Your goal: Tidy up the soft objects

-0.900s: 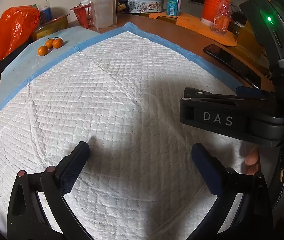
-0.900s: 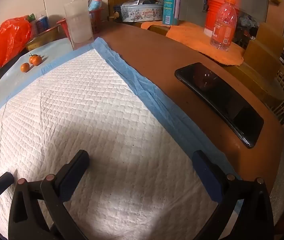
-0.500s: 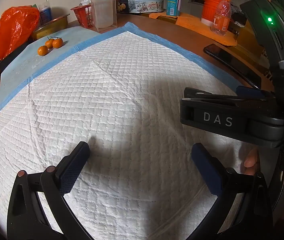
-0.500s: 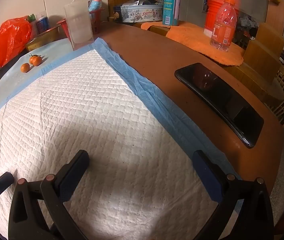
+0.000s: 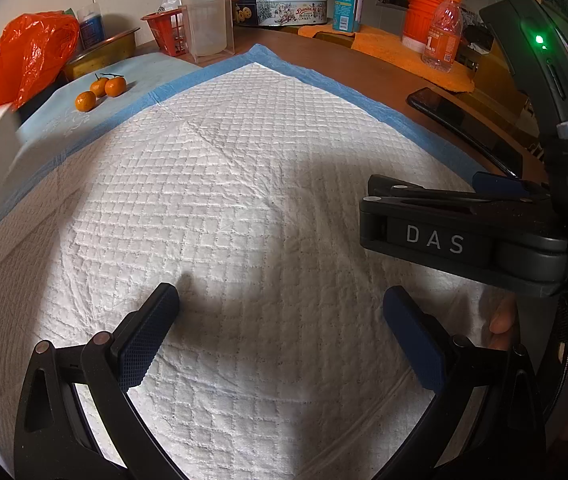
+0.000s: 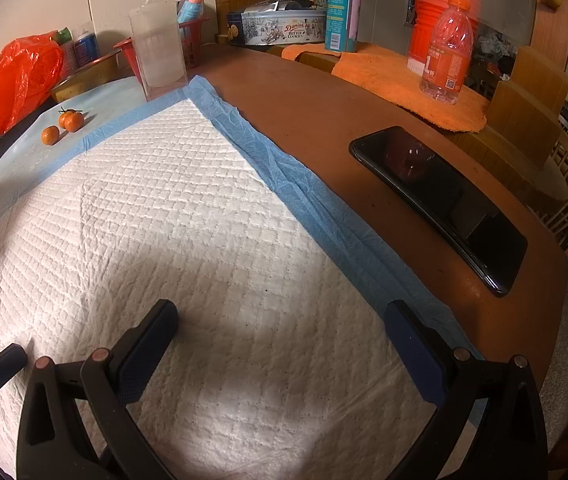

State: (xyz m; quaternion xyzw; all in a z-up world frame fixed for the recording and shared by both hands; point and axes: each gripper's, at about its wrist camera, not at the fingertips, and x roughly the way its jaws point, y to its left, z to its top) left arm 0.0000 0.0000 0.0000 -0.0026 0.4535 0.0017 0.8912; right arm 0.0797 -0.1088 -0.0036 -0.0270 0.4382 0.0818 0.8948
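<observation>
White quilted pad (image 5: 220, 208) with a blue border fills the left wrist view, flat on the tabletop (image 5: 347, 60); the left tongs (image 5: 280, 320) stand wide apart, empty, above its centre. In the right wrist view the right tongs (image 6: 280, 328), likewise spread and empty, hover near the pad's blue edge (image 6: 303, 196) at lower right. Pinching border rather than quilted middle should fold cleanest.
</observation>
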